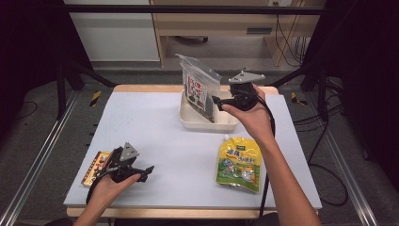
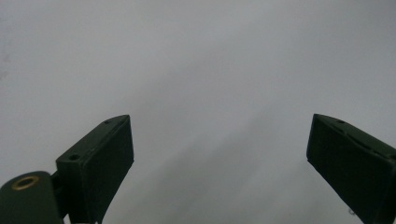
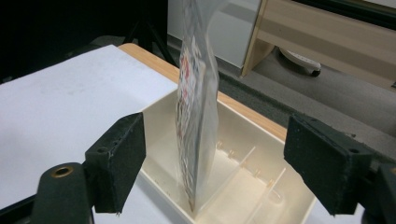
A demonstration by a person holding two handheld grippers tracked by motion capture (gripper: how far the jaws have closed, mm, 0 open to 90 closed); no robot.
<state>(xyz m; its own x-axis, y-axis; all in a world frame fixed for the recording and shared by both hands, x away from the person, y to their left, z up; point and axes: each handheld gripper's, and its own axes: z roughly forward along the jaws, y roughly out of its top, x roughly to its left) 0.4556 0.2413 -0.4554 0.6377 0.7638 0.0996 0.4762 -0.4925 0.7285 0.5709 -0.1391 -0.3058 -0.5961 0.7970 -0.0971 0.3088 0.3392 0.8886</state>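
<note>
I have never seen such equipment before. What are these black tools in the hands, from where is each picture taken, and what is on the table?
A person holds two hand-operated grippers. The high view looks down on the pale grey table. The left gripper rests open near a flat red-and-yellow packet. The right gripper, fingers open, holds nothing; a clear printed bag stands upright between them in a cream plastic tray. A yellow-green spouted pouch lies flat nearby. The other two pictures come from cameras on each gripper.

Three snack packets, one cream bin, and two grippers.
</note>
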